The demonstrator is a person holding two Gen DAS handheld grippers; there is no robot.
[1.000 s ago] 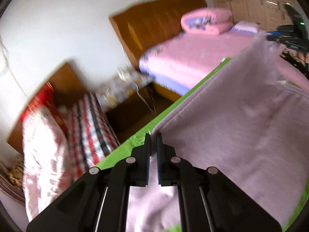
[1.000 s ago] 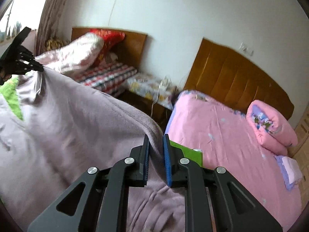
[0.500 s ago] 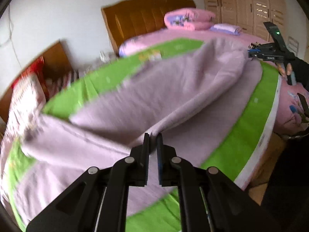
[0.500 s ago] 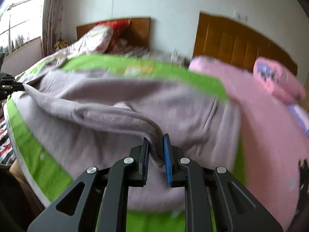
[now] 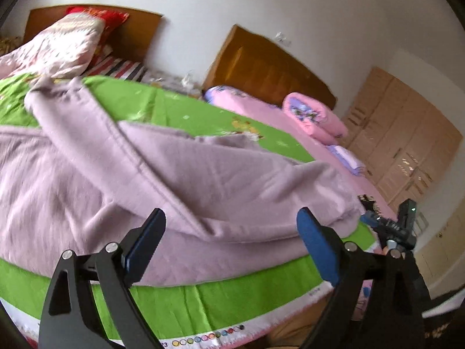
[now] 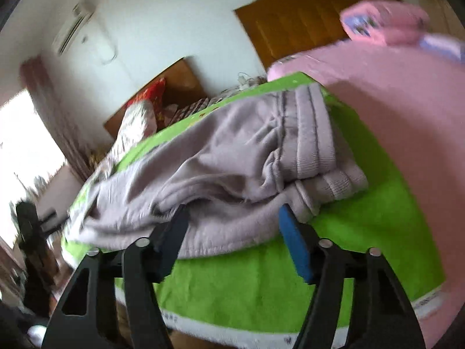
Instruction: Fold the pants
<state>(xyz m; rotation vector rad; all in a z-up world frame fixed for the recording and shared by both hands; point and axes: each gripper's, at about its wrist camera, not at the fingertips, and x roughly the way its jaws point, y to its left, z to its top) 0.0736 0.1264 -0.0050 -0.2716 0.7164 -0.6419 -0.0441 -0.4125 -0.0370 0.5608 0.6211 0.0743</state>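
Note:
Pale lilac pants (image 5: 174, 174) lie folded over on a green sheet (image 5: 221, 299), one half laid on the other. In the right wrist view the pants (image 6: 232, 168) show their ribbed waistband (image 6: 314, 133) at the right end. My left gripper (image 5: 229, 232) is open and empty, just above the pants' near edge. My right gripper (image 6: 232, 221) is open and empty, at the near edge by the waistband end. The right gripper also shows in the left wrist view (image 5: 389, 229), beyond the pants' right end.
The green sheet lies over a pink bed (image 6: 401, 122) with a wooden headboard (image 5: 267, 69). A rolled pink quilt (image 5: 314, 116) lies at its head. A second bed with a patterned quilt (image 5: 58, 46) stands at the left. Wardrobes (image 5: 407, 145) line the right wall.
Both grippers held the pants' edge, carried it over toward the near side, then opened and let go. The pants now lie folded on the sheet.

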